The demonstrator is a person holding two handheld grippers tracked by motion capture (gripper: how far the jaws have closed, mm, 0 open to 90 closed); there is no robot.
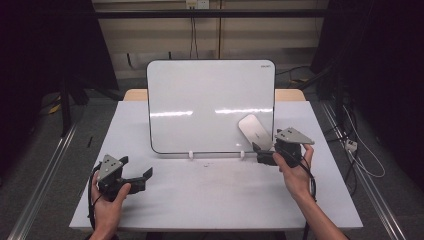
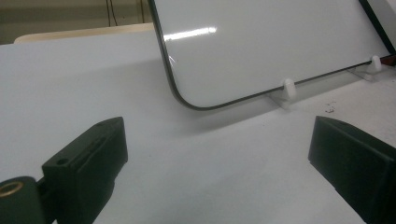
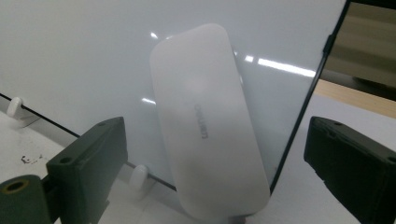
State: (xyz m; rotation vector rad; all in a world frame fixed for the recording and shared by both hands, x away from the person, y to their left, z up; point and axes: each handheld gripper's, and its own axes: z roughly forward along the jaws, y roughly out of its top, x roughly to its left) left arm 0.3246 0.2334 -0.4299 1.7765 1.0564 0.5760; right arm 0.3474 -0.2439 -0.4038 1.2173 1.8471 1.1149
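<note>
Right in front of my right gripper (image 3: 212, 163), at the bottom middle of its view, sits the white eraser (image 3: 210, 126), stuck flat on the whiteboard (image 3: 84, 56) near the board's lower right corner. Both black jaws stand wide apart on either side of it, holding nothing. I think the step is to grab the eraser, so I should push in straight, keep one jaw on each long side, and squeeze gently so it does not slide or tip the board. My left gripper (image 1: 134, 180) rests low at the lower left of the high view, jaws also wide apart and empty, above the white table (image 1: 210, 200). I see no boxes, cups or bowls, so nothing is inside anything.
</note>
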